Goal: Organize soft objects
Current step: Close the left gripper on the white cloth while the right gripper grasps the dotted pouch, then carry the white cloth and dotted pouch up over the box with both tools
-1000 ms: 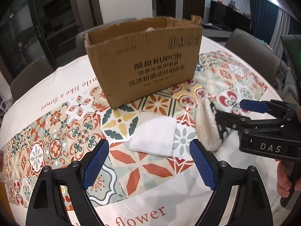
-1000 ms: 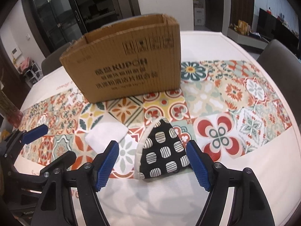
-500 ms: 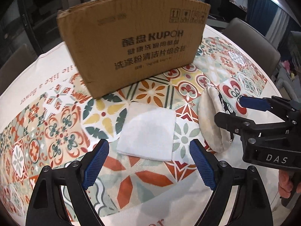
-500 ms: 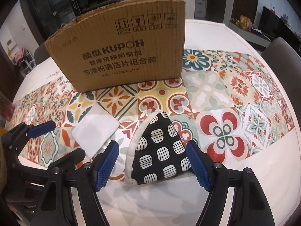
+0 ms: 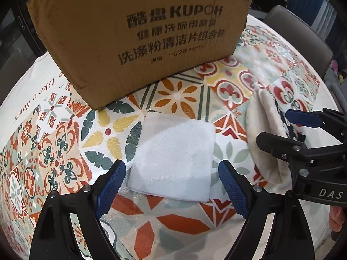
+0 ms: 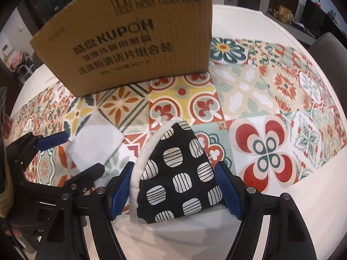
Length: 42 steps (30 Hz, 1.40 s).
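Observation:
A folded white cloth [image 5: 173,158] lies flat on the patterned tablecloth in front of a brown cardboard box [image 5: 138,32]. My left gripper [image 5: 172,188] is open, its blue pads either side of the cloth's near edge. To its right lies a black mitt with striped white spots and a cream lining [image 6: 180,173]; its cream side shows in the left wrist view [image 5: 266,147]. My right gripper [image 6: 174,192] is open around the mitt's near end. The cloth [image 6: 95,143] and box [image 6: 134,39] also show in the right wrist view.
The table [image 6: 314,205] is round, with a tiled runner and a white border. Grey chairs [image 5: 303,32] stand around it. Each gripper shows in the other's view: the right one [image 5: 301,143], the left one [image 6: 43,158].
Both grippers have moved forward and down toward the table. The left now straddles the white cloth and the right straddles the mitt. Both stayed open.

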Tool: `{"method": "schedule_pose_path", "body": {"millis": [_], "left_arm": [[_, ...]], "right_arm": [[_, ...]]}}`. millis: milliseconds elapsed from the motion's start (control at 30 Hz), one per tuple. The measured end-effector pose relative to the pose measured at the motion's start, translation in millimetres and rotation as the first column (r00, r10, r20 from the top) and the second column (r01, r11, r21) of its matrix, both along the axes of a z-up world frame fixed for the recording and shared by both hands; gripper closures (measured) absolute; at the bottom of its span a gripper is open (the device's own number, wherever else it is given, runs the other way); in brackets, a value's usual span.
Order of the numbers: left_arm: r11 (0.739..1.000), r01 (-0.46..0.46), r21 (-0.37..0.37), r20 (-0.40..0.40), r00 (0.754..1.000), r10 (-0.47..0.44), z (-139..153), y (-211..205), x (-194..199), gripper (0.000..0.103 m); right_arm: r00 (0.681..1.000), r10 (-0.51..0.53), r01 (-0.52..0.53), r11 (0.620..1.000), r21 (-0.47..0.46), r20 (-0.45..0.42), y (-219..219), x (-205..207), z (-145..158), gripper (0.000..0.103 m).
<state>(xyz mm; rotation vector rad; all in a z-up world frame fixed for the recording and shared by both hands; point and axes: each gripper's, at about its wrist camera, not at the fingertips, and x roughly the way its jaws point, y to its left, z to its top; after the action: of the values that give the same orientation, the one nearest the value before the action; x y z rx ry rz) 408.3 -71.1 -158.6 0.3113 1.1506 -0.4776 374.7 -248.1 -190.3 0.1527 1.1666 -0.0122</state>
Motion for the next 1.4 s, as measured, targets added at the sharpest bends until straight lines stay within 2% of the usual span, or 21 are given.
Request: {"method": "schedule_pose_path", "body": {"millis": [133,233,333,400,467,567,667,867,1067,1400], "left_arm": [[1.000,-0.017,0.006,-0.011,1.000,0.017,-5.6,-1.4,3.5,0.018],[1.000,-0.023,0.003,-0.007,1.000,0.023,-6.8,-5.6,5.1,0.025],[0.999,-0.033,-0.003,0.001,0.999,0.033,-6.1,-7.1,6.3,0.042],[0.999,-0.041,-0.007,0.006,0.999,0.041,-4.4,-6.9,6.4,0.057],[0.999,-0.046,-0.016,0.009,0.999,0.046,-4.0,-7.5,6.5,0.064],[0.998,-0.062,-0.034,0.009,0.998,0.062,-1.4,-1.7,3.9,0.083],[0.995,-0.081,-0.064,-0.003,0.997,0.081,1.4,5.8,1.5,0.090],[0.989,-0.106,-0.106,-0.023,0.994,0.104,4.3,11.4,-8.3,0.093],[0.986,-0.117,-0.119,-0.002,0.993,0.118,12.6,8.0,-20.9,0.093],[0.978,-0.137,-0.157,0.074,0.986,0.150,42.3,9.6,-37.0,0.093]], "right_arm": [[1.000,0.003,-0.003,1.000,-0.002,-0.009,0.2,2.6,-4.3,0.027],[1.000,0.000,0.000,1.000,0.004,-0.023,-1.0,5.6,-8.2,0.025],[0.999,-0.011,0.012,0.999,0.031,-0.036,-5.0,8.4,-13.0,0.025],[0.999,-0.005,0.005,1.000,0.025,-0.035,-4.8,9.0,-13.1,0.025],[0.999,-0.001,0.001,1.000,0.015,-0.033,-3.2,8.7,-13.2,0.025],[1.000,-0.001,0.001,1.000,0.007,-0.026,-2.6,8.4,-13.2,0.025],[1.000,0.002,-0.003,1.000,-0.006,-0.018,-0.7,8.0,-13.6,0.029],[1.000,0.005,-0.005,1.000,-0.002,0.009,-0.3,2.6,-11.9,0.043],[0.999,-0.013,0.011,0.999,0.037,0.033,-10.6,-5.4,-7.2,0.055],[0.997,-0.039,0.033,0.996,0.083,0.073,-21.1,-17.2,4.8,0.057]]}}
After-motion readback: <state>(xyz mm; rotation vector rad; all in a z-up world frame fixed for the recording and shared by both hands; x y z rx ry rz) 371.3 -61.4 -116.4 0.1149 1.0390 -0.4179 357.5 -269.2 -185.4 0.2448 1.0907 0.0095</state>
